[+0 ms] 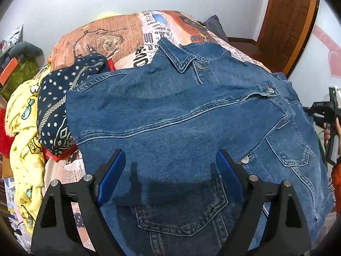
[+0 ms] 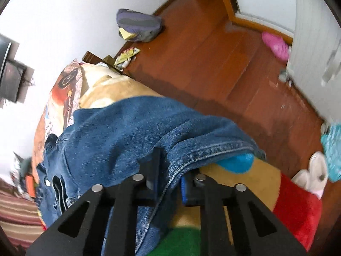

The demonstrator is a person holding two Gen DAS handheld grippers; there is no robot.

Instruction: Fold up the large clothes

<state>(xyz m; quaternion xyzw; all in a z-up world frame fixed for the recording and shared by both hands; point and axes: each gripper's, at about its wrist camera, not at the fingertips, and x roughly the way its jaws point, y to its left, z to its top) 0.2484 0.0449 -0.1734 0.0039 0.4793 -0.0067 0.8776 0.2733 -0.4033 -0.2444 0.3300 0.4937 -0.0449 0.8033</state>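
A blue denim jacket (image 1: 181, 111) lies front up on the bed, collar at the far end, one sleeve folded across its chest. My left gripper (image 1: 170, 162) is open and empty, hovering just above the jacket's lower part. In the right wrist view my right gripper (image 2: 170, 170) is shut on a hem edge of the denim jacket (image 2: 127, 132) at the bed's side. The right gripper also shows at the right edge of the left wrist view (image 1: 326, 111), held in a hand.
A newspaper-print bedspread (image 1: 119, 38) covers the bed. A navy patterned garment (image 1: 61, 98) and a yellow cartoon garment (image 1: 23, 128) are piled at the jacket's left. A colourful blanket (image 2: 255, 181) hangs over the bed's edge. The wooden floor (image 2: 213, 53) holds a bag and slippers.
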